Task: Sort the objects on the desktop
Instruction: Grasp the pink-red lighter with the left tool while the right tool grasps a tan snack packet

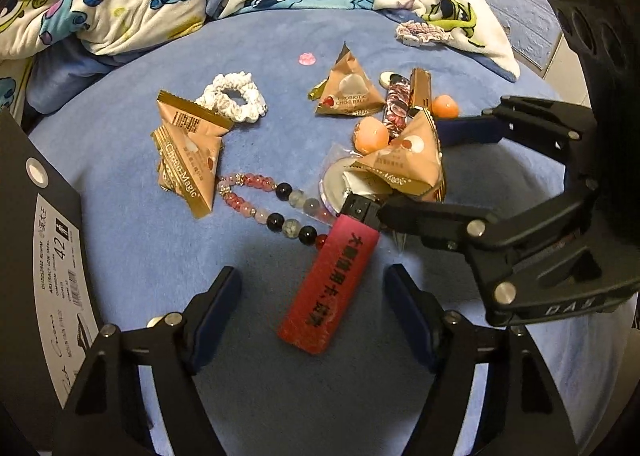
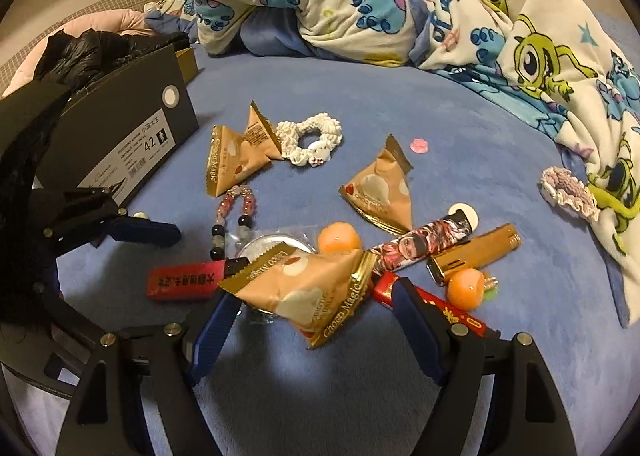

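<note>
My left gripper (image 1: 312, 308) stands wide open over the blue bed cover (image 1: 160, 248) and holds nothing. The red lighter (image 1: 330, 286) lies between my two left fingers, its lower end nearer to the right finger (image 1: 408, 308), but no pad touches it as far as I can see. Its black top points to about 1 o'clock, toward the bead bracelet (image 1: 272, 207), which lies at 12 o'clock from my left fingers.

My right gripper (image 2: 316, 320) is also open. A triangular Choco Magic snack packet (image 2: 304, 288) lies between its fingers; the gold edge of the packet is just at the left finger (image 2: 212, 324), and I cannot tell if it touches. The right finger (image 2: 420, 328) is apart from the packet and covers part of a red box (image 2: 460, 316).

At 12 o'clock from the right fingers I see an orange ball (image 2: 338, 238), and at 1 o'clock a printed lighter (image 2: 420, 244), a gold lighter (image 2: 476, 254) and a second orange ball (image 2: 464, 288). At 10 o'clock stands a black shoe box (image 2: 132, 127); near it are two more snack packets (image 2: 236, 159) and a white scrunchie (image 2: 312, 135)
</note>
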Demonstrator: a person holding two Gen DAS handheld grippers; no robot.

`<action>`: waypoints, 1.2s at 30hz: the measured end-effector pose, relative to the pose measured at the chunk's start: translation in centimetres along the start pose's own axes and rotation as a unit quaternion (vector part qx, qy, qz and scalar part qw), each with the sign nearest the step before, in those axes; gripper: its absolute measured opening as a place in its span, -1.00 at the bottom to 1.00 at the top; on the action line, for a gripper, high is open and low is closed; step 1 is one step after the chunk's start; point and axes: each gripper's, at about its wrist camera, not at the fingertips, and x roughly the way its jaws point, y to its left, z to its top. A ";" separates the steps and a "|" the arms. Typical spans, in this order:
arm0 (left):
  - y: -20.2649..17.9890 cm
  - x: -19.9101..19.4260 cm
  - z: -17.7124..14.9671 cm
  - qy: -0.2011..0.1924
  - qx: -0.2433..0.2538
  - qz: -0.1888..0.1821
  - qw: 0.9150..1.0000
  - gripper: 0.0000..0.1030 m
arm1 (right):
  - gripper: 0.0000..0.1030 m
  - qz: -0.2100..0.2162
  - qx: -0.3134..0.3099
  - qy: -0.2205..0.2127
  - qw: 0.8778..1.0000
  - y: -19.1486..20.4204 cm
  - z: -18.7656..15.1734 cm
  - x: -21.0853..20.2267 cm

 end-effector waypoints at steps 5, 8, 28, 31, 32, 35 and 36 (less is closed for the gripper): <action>-0.1 0.0 0.2 -0.004 -0.001 -0.002 1.000 0.32 | -0.02 -0.004 -0.010 0.002 1.000 0.5 -0.1 0.3; -0.1 0.0 0.2 -0.005 -0.005 -0.003 1.000 0.23 | -0.04 0.002 0.001 0.006 1.000 0.2 -0.3 0.5; -1.0 -1.0 0.2 -0.008 -0.029 -0.036 0.999 -0.55 | -0.34 0.020 0.033 -0.014 0.999 -0.3 -1.1 -1.5; -1.2 -1.5 0.0 -0.011 -0.030 -0.040 0.999 -0.55 | -0.34 0.021 0.039 -0.015 0.999 -0.4 -1.4 -1.9; -1.2 -1.8 0.0 -0.012 -0.031 -0.041 0.999 -0.55 | -0.34 0.021 0.041 -0.016 0.999 -0.4 -1.4 -2.1; -1.3 -2.6 -0.2 -0.015 -0.032 -0.043 0.998 -0.55 | -0.34 0.022 0.044 -0.020 0.999 -0.4 -1.6 -2.7; -1.3 -2.8 -0.2 -0.015 -0.033 -0.043 0.998 -0.55 | -0.34 0.023 0.045 -0.021 0.999 -0.4 -1.6 -3.0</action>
